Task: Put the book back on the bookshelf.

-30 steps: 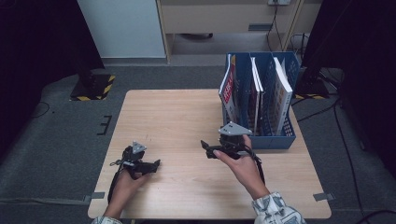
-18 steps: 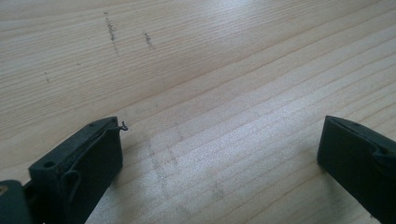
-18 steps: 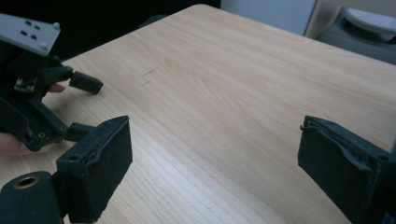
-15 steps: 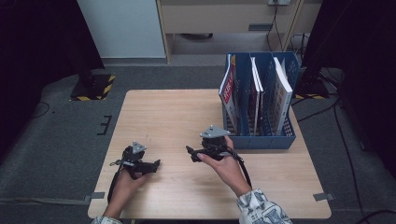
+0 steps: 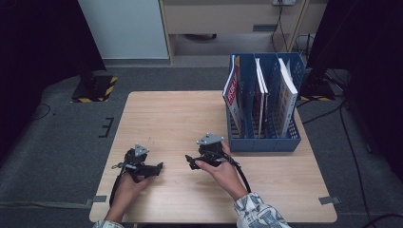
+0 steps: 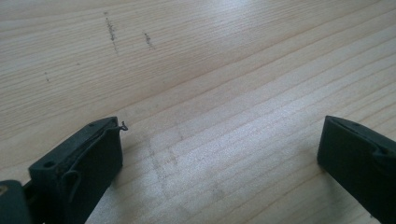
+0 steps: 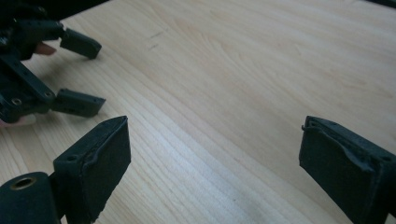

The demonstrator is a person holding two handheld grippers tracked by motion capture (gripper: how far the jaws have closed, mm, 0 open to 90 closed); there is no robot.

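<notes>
Right claw [image 5: 191, 161] shifted left from file rack [image 5: 264, 137]; both claws wide open, empty; left claw [image 5: 159, 167] resting.

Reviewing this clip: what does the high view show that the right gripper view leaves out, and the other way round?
The high view takes in the blue file rack with its books, the grey floor, and both hands with the right tool held away from the rack. The right gripper view gives a close look between its own open jaws, and at the left tool, also open. Both share the bare wooden table and the left tool.
</notes>
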